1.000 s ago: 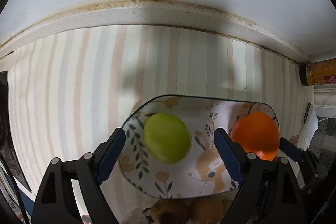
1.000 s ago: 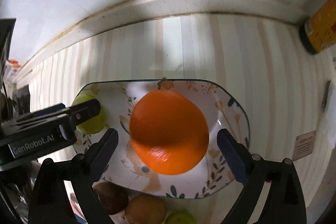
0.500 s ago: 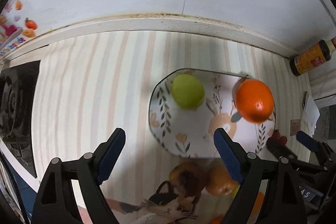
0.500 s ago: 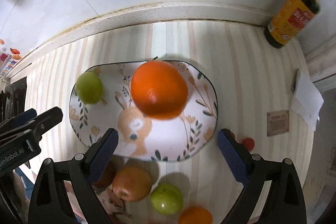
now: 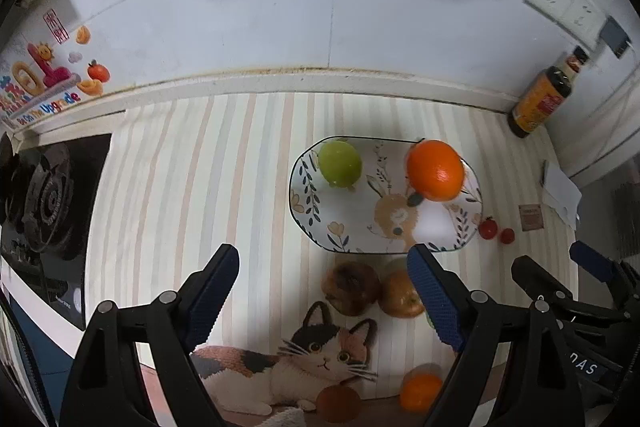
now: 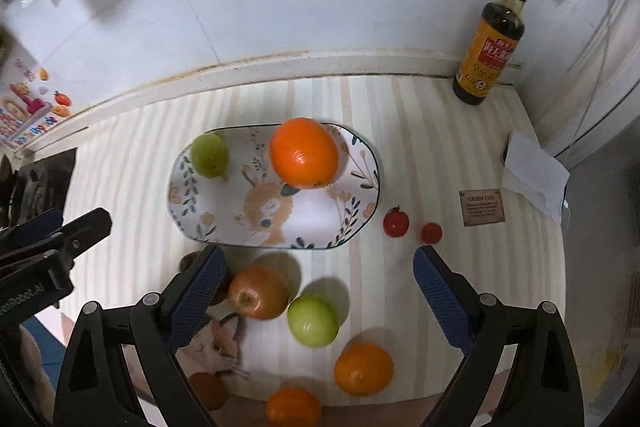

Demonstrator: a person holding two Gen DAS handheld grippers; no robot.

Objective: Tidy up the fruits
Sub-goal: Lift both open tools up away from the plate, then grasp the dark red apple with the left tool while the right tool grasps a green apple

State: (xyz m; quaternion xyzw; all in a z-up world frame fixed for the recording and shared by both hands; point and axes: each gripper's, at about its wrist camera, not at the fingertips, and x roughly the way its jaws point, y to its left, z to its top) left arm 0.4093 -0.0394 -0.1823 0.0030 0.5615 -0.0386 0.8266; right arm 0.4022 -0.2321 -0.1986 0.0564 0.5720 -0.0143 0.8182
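Observation:
A patterned oval plate (image 6: 224, 223) (image 5: 352, 227) lies on the striped counter with a green fruit (image 6: 209, 155) (image 5: 340, 163) at its left end and a large orange (image 6: 304, 153) (image 5: 435, 170) at its right end. Nearer me lie a reddish apple (image 6: 259, 291) (image 5: 400, 294), a brown fruit (image 5: 351, 288), a green apple (image 6: 313, 320), two small oranges (image 6: 363, 369) (image 6: 293, 407) and two cherry tomatoes (image 6: 396, 222). My left gripper (image 5: 322, 293) and right gripper (image 6: 318, 299) hang open above the counter, both empty.
A dark sauce bottle (image 6: 490, 43) stands at the back right corner by the wall. A stove burner (image 5: 48, 199) is at the left. A cat-print mat (image 5: 304, 359) lies at the near edge, white paper (image 6: 534, 173) and a small card (image 6: 482, 207) at the right.
Both grippers have risen and pulled back from the plate, leaving the green fruit and the orange on it. More of the counter and the loose fruit has come into view.

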